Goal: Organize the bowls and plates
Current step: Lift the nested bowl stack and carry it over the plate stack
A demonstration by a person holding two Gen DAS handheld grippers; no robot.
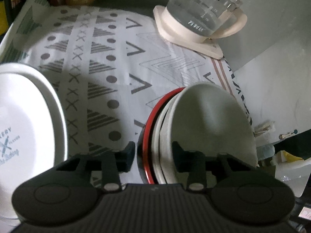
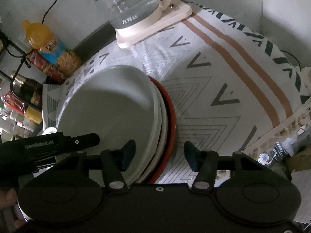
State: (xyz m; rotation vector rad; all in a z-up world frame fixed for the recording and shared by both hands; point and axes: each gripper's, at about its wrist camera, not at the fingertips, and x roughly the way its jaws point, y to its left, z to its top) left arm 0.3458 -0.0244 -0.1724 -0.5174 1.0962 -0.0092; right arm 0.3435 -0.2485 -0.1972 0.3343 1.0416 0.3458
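A stack of nested bowls (image 1: 210, 116), white ones inside a red-rimmed one, rests on the patterned cloth (image 1: 116, 62). My left gripper (image 1: 153, 152) straddles the near rim, with one finger outside the red bowl and the other inside the top white bowl. Its pads look pressed on the rim. In the right wrist view the same stack (image 2: 112, 106) lies left of centre. My right gripper (image 2: 159, 153) spans the opposite rim; its left finger is over the white inside and its right finger stands apart from the red edge. A white printed plate (image 1: 29, 120) sits at the far left.
A glass kettle on a cream base (image 1: 196, 19) (image 2: 136, 5) stands at the back of the cloth. Juice bottles and jars (image 2: 50, 48) crowd the back left by a wire rack. Clutter lies beyond the table's right edge (image 2: 291, 136). A hand (image 2: 7, 198) shows at the lower left.
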